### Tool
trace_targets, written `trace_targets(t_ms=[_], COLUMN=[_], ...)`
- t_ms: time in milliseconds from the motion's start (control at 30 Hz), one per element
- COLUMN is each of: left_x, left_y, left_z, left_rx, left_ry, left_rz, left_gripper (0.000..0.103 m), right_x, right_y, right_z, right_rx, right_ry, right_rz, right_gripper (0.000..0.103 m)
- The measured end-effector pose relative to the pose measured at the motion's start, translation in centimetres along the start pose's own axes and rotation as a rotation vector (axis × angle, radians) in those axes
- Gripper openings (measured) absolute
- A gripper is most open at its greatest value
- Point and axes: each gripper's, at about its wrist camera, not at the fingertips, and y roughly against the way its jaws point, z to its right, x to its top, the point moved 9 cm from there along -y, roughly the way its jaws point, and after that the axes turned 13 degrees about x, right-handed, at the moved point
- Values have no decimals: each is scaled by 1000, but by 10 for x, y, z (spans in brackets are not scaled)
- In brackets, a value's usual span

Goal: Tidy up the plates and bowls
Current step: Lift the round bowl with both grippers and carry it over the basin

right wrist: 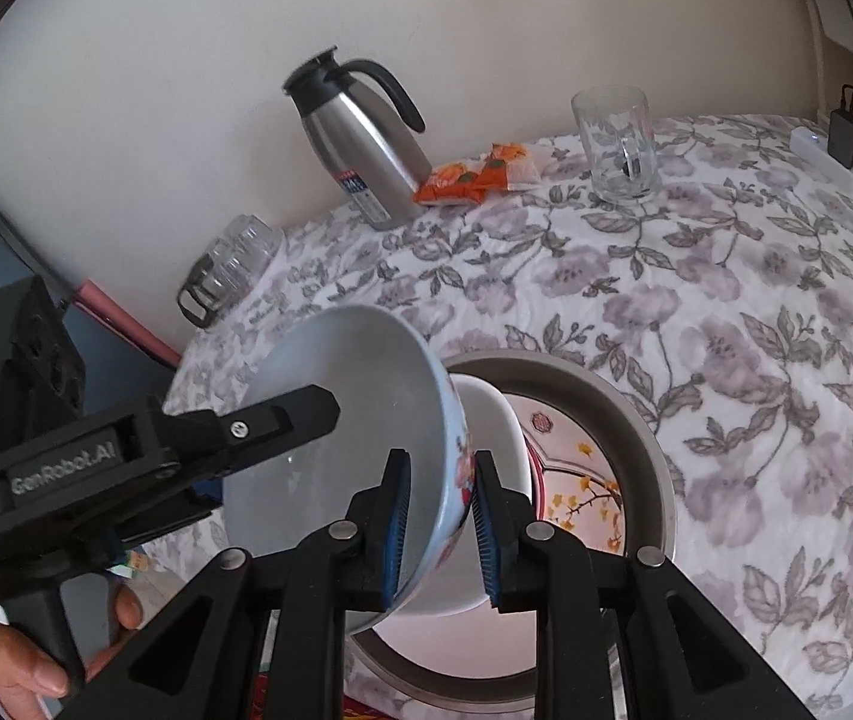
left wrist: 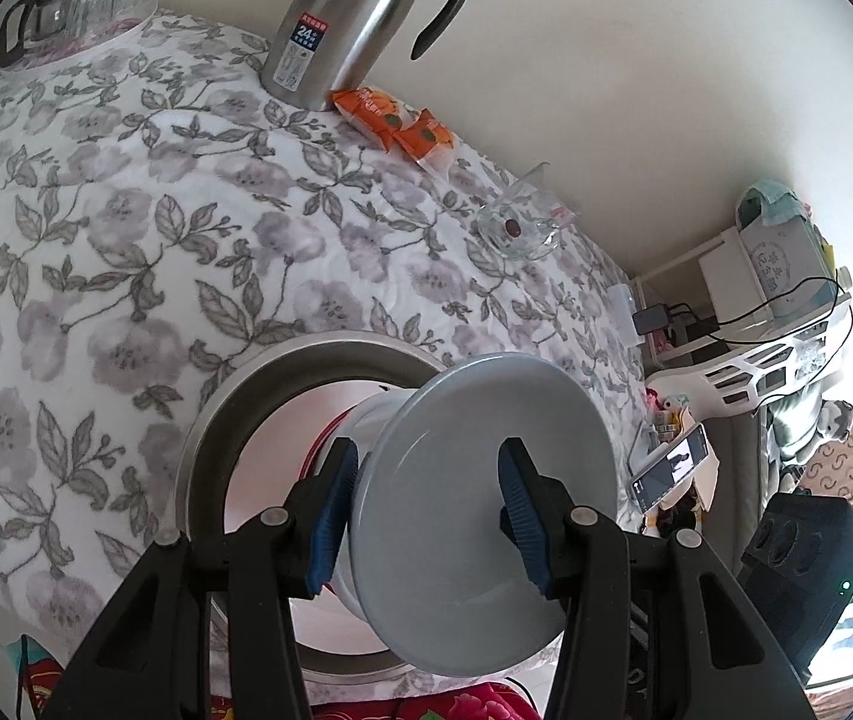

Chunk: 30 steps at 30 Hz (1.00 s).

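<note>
A bowl (left wrist: 474, 396), grey inside and blue-flowered outside (right wrist: 354, 372), is tipped on its side above a round steel tray (left wrist: 216, 408) (right wrist: 636, 420). A white bowl (left wrist: 366, 420) (right wrist: 498, 420) sits against its outside. My left gripper (left wrist: 426, 462) straddles both bowls, with one pad inside the grey bowl and the other against the white bowl's outside. My right gripper (right wrist: 439, 459) is shut on the flowered bowl's rim, one pad inside and one outside. One finger (right wrist: 282, 420) of the left gripper shows in the right wrist view, laid across the bowl's mouth. A pink flowered plate (right wrist: 582, 480) lies in the tray.
On the flowered tablecloth stand a steel jug (left wrist: 360, 18) (right wrist: 366, 162), orange snack packets (left wrist: 396, 120) (right wrist: 474, 174), a glass mug (left wrist: 516, 228) (right wrist: 618, 144) and a glass pot with glasses (left wrist: 48, 18) (right wrist: 228, 276). A phone (left wrist: 672, 462) lies past the table edge. A hand (right wrist: 24, 672) holds the left gripper.
</note>
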Motion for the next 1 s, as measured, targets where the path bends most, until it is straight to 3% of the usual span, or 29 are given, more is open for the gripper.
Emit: trace_targets(t_ms=[367,733,1000], left_x=[-3,4,3], left_y=[-6,3,25], left_z=[-3,-10,-18], left_rx=[-12,29,91], left_ry=[26,28,-6], left_rz=[-17,32,153], left_gripper=[50,50,50], right_x=[-1,4,11], right_y=[-3,2,16], right_z=[2,7,8], right_rx=[-73,-97,-115], right_ry=[46,43,53], right_rz=[-21,-2,46], right_gripper=[24,26,26])
